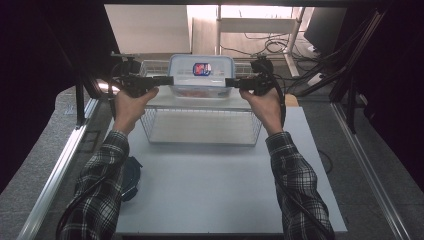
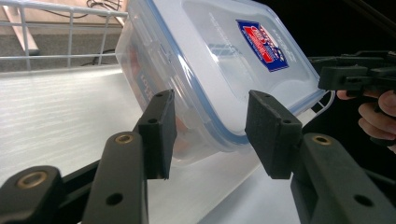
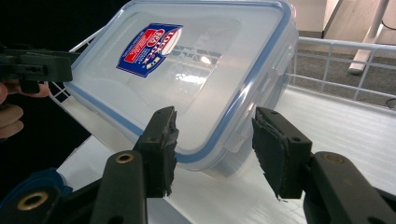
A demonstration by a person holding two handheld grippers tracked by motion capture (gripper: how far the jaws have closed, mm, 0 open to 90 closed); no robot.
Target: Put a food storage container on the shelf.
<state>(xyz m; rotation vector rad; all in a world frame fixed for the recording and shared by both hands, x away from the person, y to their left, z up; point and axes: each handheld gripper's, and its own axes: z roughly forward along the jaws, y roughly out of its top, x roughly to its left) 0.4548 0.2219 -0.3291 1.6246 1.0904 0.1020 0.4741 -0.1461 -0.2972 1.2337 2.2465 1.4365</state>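
A clear plastic container [image 1: 201, 75] with a blue-rimmed lid and a red and blue sticker sits level over the far part of a white wire basket [image 1: 200, 126]. My left gripper [image 1: 170, 80] is shut on its left end, one pad on the lid and one under the base. In the left gripper view the container [image 2: 210, 56] runs between the left gripper's [image 2: 210, 133] pads. My right gripper [image 1: 229, 81] clamps the right end the same way. The right gripper view shows the container [image 3: 187, 79] between the right gripper's [image 3: 212, 140] pads. Reddish contents show faintly through the wall.
The basket stands at the back of a white table [image 1: 210, 190], with a white panel [image 2: 60, 107] beneath the container. A dark blue object [image 1: 131, 176] lies at the table's left edge. Black frame posts stand on both sides, and a metal rail [image 1: 55, 175] runs along the left.
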